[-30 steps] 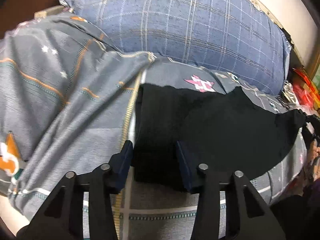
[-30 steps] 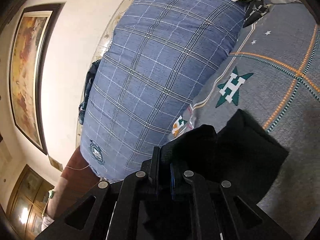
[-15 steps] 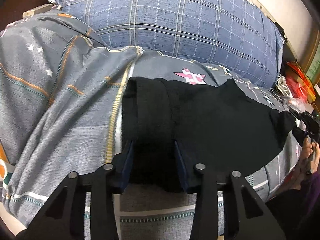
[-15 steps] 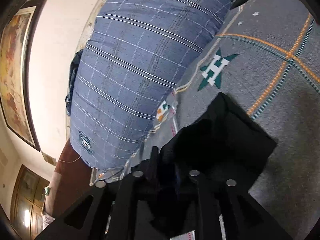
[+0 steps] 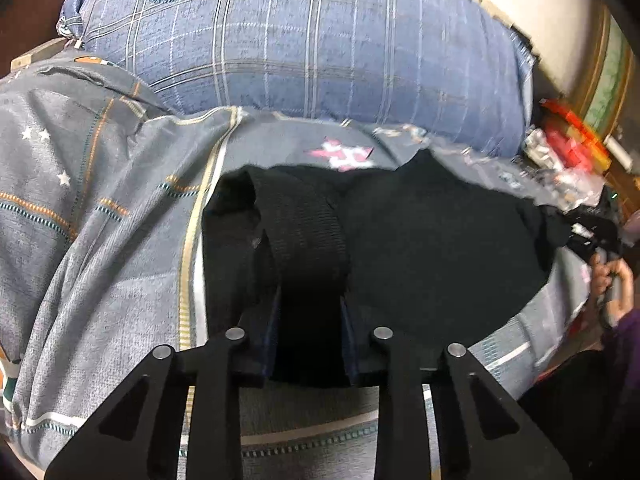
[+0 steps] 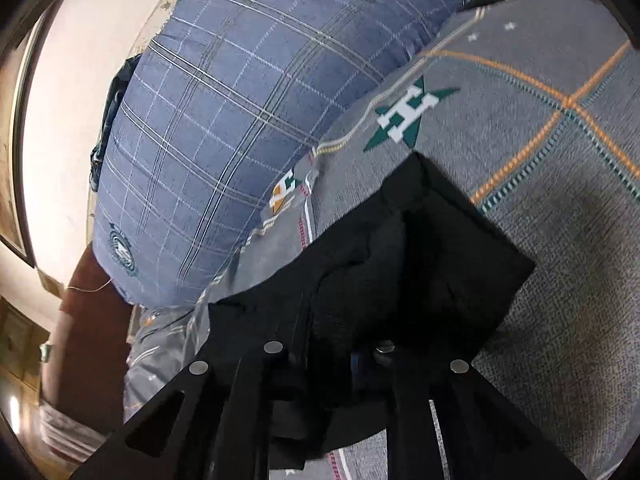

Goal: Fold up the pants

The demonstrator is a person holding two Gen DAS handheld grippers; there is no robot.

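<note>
The black pants (image 5: pixel 432 240) lie on a grey patterned bed cover (image 5: pixel 100 248), folded into a wide dark patch. My left gripper (image 5: pixel 308 320) has its fingers closed in on a raised black fold with a ribbed band (image 5: pixel 304 232), lifted off the cover. In the right wrist view the pants (image 6: pixel 440 264) spread ahead on the cover (image 6: pixel 560 160). My right gripper (image 6: pixel 332 356) is shut on a bunch of the black cloth at the other end. That gripper also shows at the right edge of the left wrist view (image 5: pixel 592 236), in a hand.
A large blue plaid pillow (image 5: pixel 320 40) lies just behind the pants, also in the right wrist view (image 6: pixel 248 120). Red packaging and clutter (image 5: pixel 568 148) sit at the far right. A pale wall (image 6: pixel 80 80) stands behind the pillow.
My left gripper has narrowed from open around the pants' edge to gripping a fold, which now bunches up. My right gripper has kept hold and swung, stretching the cloth out.
</note>
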